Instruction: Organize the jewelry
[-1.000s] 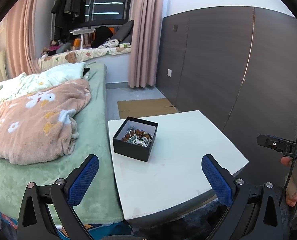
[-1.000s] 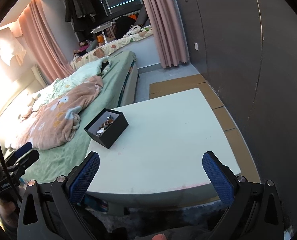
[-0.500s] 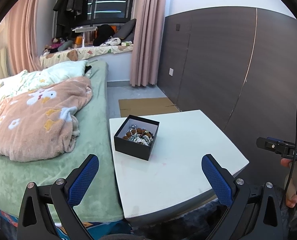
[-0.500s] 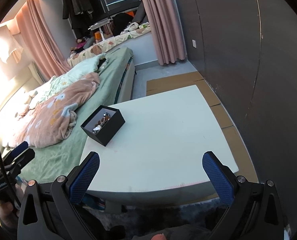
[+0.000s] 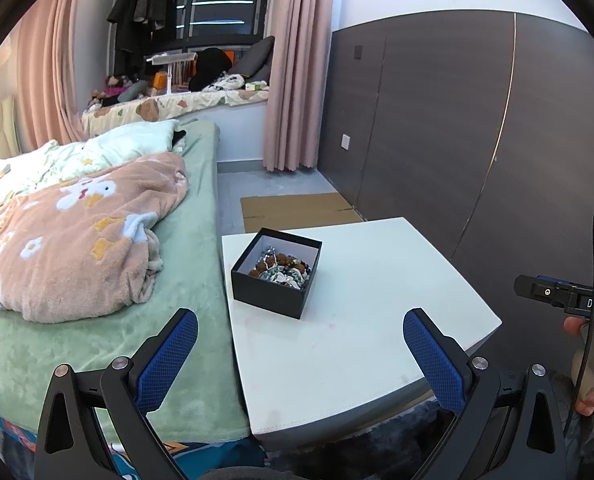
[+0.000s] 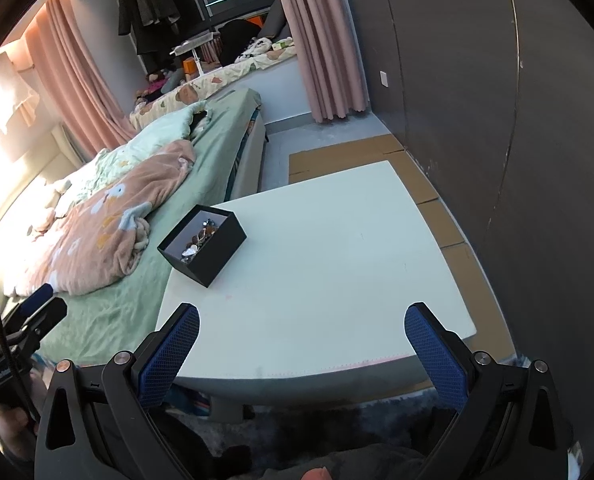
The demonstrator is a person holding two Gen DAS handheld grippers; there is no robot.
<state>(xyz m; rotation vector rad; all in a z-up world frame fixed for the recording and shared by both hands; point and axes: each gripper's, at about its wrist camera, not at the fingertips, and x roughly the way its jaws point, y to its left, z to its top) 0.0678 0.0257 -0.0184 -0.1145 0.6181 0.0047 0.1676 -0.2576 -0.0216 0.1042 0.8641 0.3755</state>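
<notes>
We see a black box (image 5: 271, 295) on the white table (image 5: 357, 344), its jewelry (image 5: 283, 270) a jumble of brown, silver and pale beads. Beside the table, the bed (image 5: 97, 340) wears a sage-green cover under a peach blanket (image 5: 65, 240) patterned with white flowers. Beyond the table hang dusty-pink curtains (image 5: 293, 72) against dark brown wall panels (image 5: 437, 120). Our gripper pads (image 5: 167, 360) are blue mesh.
</notes>
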